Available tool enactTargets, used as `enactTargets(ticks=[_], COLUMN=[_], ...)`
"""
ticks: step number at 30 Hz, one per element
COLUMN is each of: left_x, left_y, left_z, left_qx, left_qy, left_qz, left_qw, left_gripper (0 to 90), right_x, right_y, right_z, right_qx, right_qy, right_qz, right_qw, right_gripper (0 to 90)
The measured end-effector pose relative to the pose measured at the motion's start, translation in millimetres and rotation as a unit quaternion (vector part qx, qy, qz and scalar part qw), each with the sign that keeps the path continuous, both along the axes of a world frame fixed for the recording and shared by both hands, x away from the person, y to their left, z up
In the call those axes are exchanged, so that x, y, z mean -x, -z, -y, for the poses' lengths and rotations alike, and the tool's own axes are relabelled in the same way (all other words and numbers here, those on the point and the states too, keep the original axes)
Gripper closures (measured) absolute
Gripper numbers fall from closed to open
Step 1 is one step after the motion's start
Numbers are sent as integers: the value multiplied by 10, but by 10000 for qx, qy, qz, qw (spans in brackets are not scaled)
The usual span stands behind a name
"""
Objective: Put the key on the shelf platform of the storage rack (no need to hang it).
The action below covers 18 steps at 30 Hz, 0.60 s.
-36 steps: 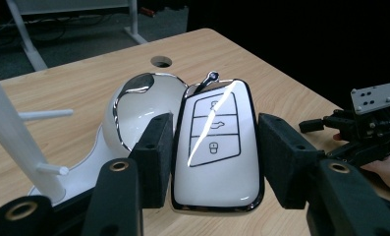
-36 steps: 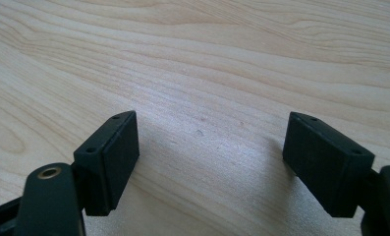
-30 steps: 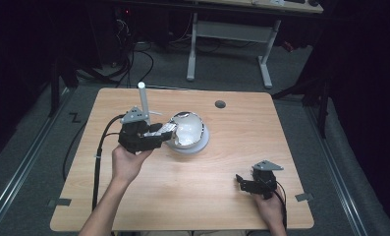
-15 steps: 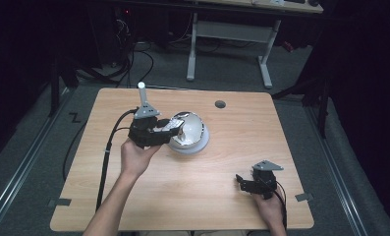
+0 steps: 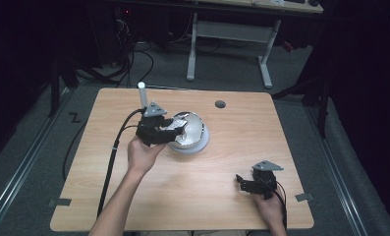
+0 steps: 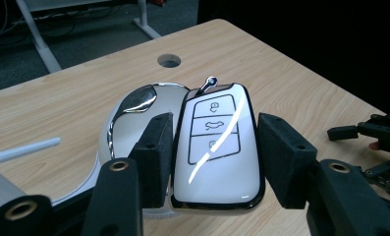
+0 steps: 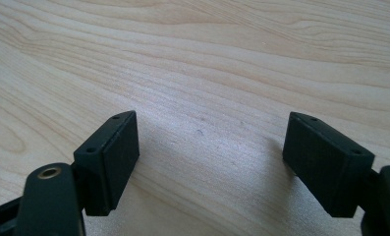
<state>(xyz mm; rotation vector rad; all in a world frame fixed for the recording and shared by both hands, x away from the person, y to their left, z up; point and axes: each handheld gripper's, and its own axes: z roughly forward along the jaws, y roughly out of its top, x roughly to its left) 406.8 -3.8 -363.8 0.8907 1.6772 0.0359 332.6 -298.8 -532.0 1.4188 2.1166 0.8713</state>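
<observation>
- Shifted rightward since a second ago, left gripper (image 5: 175,129) hangs over white bowl (image 5: 195,132).
- Left gripper view reveals its jaws pinching a car key fob (image 6: 217,147).
- Right gripper (image 5: 241,181) rests spread on table (image 5: 281,128).

Hand-held gripper (image 7: 209,164) with jaws spread wide, low over bare wooden table (image 7: 222,64)

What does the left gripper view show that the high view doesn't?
Left gripper view: up close, the car key has three buttons, and the left tongs squeeze its sides. High view: the person's forearms, the grey floor and a white post on the table. Both: the wooden table, its round hole, the white bowl and the open right tongs.
</observation>
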Motion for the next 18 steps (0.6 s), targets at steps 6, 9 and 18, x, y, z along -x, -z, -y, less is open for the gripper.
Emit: enactTargets(ticks=[6,9,18], left_x=[-58,-74,-163], left_y=[109,148,299], left_z=[66,90,158], left_qx=[-146,-194,-281], left_qy=[-18,-52,-51], left_qz=[-59,-82,-153], left_qw=[9999,9998,9995], left_gripper=[497,498,497], right_x=[0,0,0], right_y=[0,0,0], right_z=[0,0,0], right_qx=[0,1,0], right_qy=[1,0,1], right_qz=[0,0,0], right_qw=[10000,10000,10000], right_gripper=[218,218,219])
